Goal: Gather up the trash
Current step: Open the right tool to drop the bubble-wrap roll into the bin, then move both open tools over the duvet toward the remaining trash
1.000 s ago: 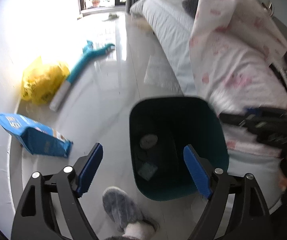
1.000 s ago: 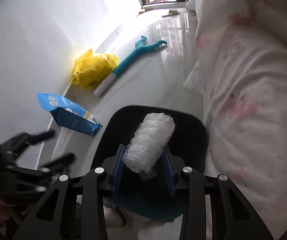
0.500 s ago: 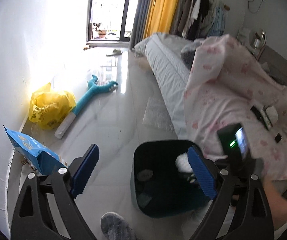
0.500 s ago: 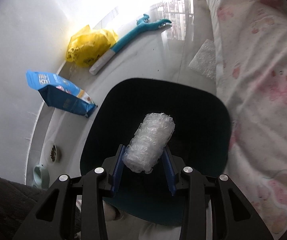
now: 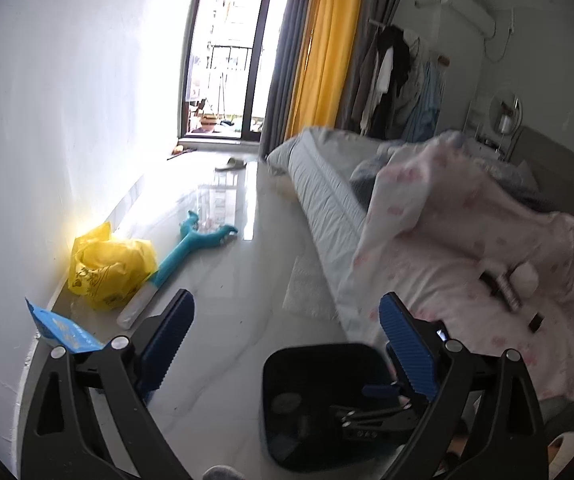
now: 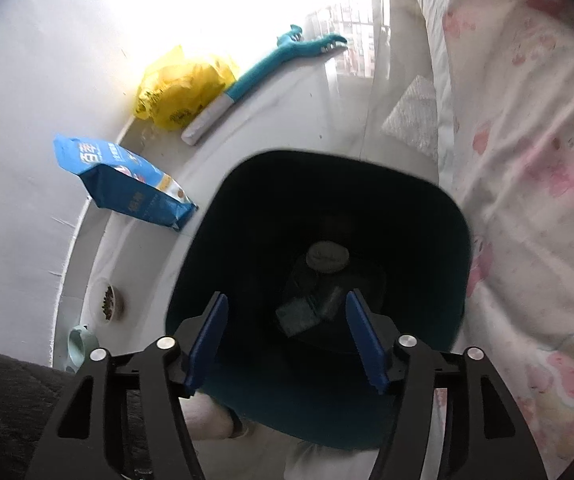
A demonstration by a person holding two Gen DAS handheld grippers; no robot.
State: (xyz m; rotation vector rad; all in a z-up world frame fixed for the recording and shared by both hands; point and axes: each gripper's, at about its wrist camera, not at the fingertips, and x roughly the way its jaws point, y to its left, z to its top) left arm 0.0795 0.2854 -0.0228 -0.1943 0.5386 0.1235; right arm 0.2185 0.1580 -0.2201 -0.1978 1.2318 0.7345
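Right tongs (image 6: 287, 336) hanging released over the dark teal trash bin (image 6: 453, 224).
Their jaws have just been opening, nothing lying between them; scraps are lying on the bin's bottom. Left tongs (image 5: 287, 344) are standing wide apart, empty, facing the floor (image 5: 239, 300) beside the bed (image 5: 467, 264).

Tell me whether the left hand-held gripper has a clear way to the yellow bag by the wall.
Probably yes. The left hand-held gripper is open and empty, and only bare floor lies between it and the yellow bag; the bin sits off to the side.
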